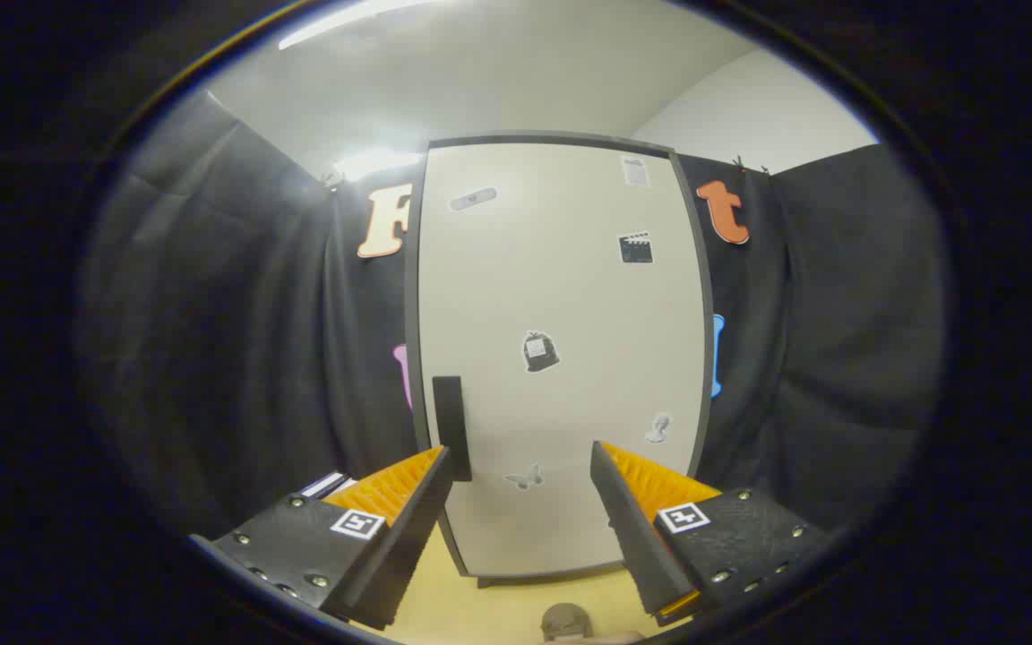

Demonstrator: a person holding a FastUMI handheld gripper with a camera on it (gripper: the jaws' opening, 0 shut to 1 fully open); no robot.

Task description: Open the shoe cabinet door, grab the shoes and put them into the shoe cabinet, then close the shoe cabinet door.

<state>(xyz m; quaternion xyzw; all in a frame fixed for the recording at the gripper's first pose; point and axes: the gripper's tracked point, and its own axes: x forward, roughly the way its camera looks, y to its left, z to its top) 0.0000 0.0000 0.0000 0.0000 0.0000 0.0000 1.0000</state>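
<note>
One tall white shoe cabinet with a dark grey frame [561, 296] stands on the pale yellow floor [498, 609], straight ahead of the jaws, against the black cloth wall [211, 340]. Its flat white door [588, 502] is closed and carries several small grey and black stickers [540, 351]. A narrow black vertical handle [451, 425] sits by the door's left edge, just beyond the left fingertip. The gripper [521, 466] has its jaws spread wide, holding nothing, with the door's lower part between them. A small round grey object [566, 620] lies on the floor below.
</note>
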